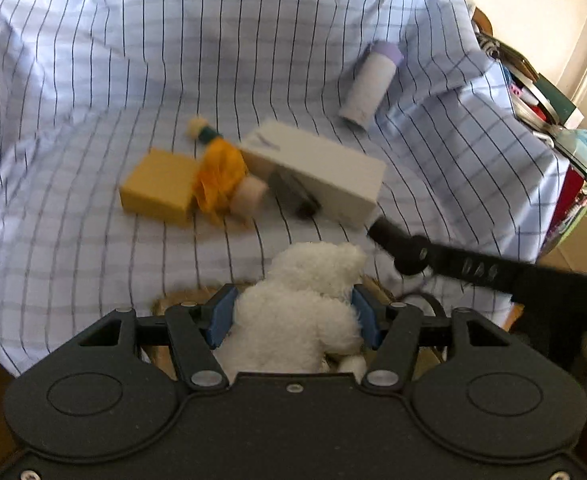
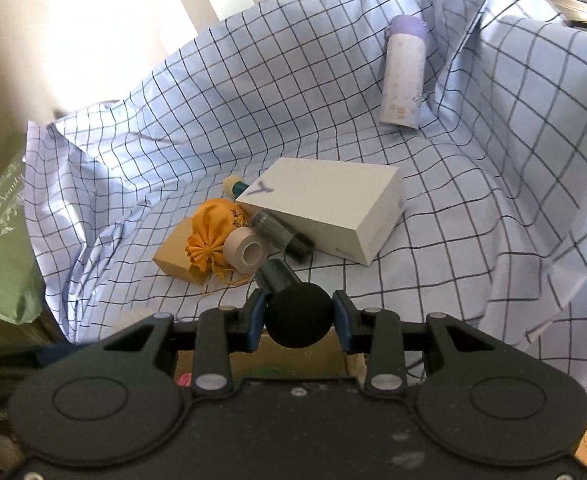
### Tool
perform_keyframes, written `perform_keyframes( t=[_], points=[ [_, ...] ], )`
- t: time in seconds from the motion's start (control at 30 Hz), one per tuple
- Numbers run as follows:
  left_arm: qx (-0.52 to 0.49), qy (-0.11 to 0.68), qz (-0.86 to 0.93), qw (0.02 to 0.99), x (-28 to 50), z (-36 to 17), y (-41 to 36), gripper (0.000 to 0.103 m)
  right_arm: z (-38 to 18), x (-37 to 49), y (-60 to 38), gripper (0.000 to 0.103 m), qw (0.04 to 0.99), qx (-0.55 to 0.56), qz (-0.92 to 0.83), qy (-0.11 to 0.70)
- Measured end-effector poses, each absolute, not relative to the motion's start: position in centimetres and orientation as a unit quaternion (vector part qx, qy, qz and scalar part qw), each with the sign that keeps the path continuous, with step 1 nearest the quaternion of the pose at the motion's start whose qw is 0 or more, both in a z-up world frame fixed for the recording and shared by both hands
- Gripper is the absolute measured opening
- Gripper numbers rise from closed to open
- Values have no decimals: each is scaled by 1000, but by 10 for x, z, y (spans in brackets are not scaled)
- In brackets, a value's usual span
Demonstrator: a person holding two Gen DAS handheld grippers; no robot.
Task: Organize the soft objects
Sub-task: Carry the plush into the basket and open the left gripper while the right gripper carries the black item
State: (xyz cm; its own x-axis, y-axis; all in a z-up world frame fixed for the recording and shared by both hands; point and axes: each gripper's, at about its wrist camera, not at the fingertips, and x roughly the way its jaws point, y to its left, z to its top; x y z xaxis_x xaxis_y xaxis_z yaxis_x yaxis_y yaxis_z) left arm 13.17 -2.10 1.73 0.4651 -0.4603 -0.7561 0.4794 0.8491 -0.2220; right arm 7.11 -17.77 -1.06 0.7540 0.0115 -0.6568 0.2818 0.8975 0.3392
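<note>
White plush toy [image 1: 297,308] sits clamped in the left gripper [image 1: 293,316]; right gripper [image 2: 298,316] squeezes a black foam ball [image 2: 298,314], white box [image 2: 325,208] at 12 o'clock.

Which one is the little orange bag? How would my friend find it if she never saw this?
Look at the blue checked cloth and find the big white box in the middle. Just left of it sits a small cluster, and the orange bag rests against a yellow box beside a roll of tape. It is the only soft, bunched-up thing there, gathered with a drawstring.
</note>
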Motion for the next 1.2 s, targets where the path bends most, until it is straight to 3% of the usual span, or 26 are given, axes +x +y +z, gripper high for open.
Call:
perform_keyframes(
  t=[0.47,0.77,1.2],
  points=[
    [24,480,-261,837,99,-12,-21,60,-7,40,-175,35,910,222,-68,344],
    [35,484,-247,839,93,-16,-17,69,-2,33,-173,35,912,215,-60,344],
    [6,471,-205,858,93,-13,0,70,-5,30,-166,36,911,189,-38,365]
  ],
)
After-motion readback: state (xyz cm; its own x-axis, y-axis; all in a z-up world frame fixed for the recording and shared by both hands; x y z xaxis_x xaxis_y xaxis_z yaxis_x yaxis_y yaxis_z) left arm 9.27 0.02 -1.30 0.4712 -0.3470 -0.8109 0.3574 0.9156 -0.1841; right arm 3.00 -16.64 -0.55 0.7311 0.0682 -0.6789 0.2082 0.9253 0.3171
